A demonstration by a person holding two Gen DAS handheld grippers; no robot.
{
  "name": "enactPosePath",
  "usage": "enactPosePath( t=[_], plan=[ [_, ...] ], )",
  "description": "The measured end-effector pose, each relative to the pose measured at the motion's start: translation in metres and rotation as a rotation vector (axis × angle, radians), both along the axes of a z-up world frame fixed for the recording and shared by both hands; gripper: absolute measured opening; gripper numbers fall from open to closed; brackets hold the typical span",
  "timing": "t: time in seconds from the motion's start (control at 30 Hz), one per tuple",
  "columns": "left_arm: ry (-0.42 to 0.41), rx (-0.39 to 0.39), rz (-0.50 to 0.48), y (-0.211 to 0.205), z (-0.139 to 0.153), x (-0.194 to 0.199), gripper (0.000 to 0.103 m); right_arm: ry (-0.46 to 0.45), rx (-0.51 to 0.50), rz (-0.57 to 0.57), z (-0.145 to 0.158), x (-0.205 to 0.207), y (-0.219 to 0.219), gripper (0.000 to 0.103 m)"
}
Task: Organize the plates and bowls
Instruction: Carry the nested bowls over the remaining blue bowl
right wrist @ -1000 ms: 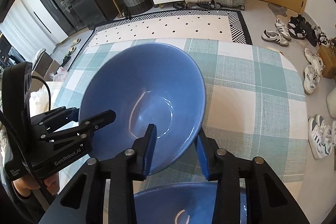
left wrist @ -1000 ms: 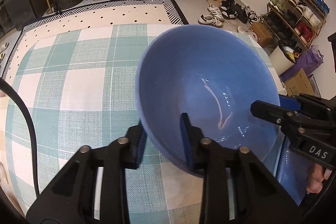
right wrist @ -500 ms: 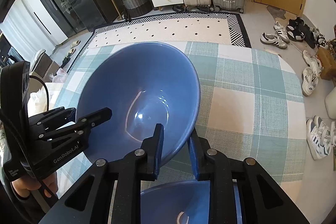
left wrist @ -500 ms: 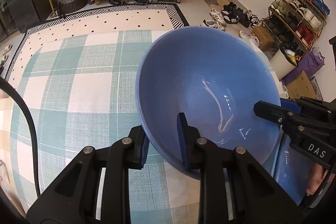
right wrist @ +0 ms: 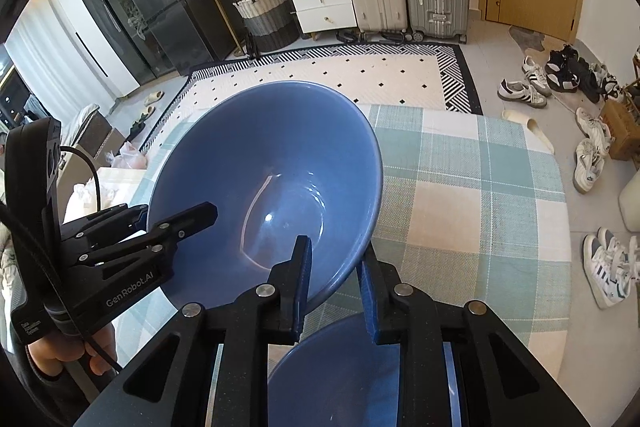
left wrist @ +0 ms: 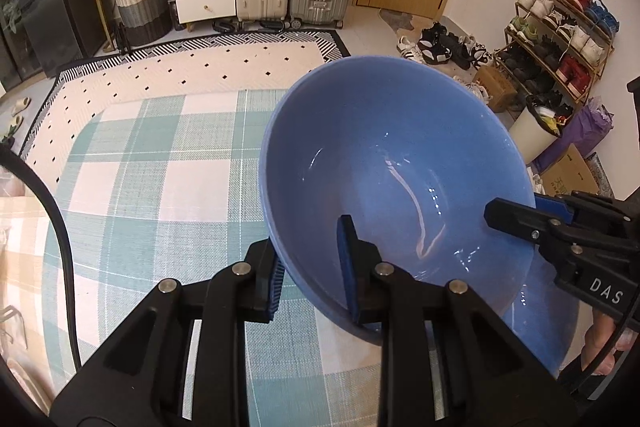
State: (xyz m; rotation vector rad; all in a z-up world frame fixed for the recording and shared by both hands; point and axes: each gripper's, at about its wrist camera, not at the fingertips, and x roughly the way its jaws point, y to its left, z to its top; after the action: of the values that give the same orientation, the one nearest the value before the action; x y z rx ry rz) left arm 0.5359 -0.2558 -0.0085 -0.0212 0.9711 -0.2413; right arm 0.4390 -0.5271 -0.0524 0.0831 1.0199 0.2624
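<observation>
We hold the large glossy blue ceramic bowl [left wrist: 396,187] tilted above the teal-checked counter [left wrist: 160,187], left claw [left wrist: 310,267] and right claw [right wrist: 334,279] each clenched on opposite rims to share its weight, probably for stacking onto the second blue bowl [right wrist: 360,379] beneath.

The lower blue bowl [right wrist: 360,379] is mostly hidden behind the tool arms and cut off below.
</observation>
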Motion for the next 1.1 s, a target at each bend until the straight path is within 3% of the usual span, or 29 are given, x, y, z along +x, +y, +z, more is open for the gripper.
enactPosePath(
  t=[0.53, 1.1],
  plan=[
    [-0.084, 0.001, -0.043, -0.027, 0.065, -0.063, 0.021, -0.083, 0.001, -0.033, 0.047, -0.058, -0.008, 0.023],
    [-0.119, 0.016, -0.107, -0.076, 0.096, -0.128, 0.021, -0.143, -0.017, -0.1, 0.078, -0.128, -0.03, 0.023]
  ],
)
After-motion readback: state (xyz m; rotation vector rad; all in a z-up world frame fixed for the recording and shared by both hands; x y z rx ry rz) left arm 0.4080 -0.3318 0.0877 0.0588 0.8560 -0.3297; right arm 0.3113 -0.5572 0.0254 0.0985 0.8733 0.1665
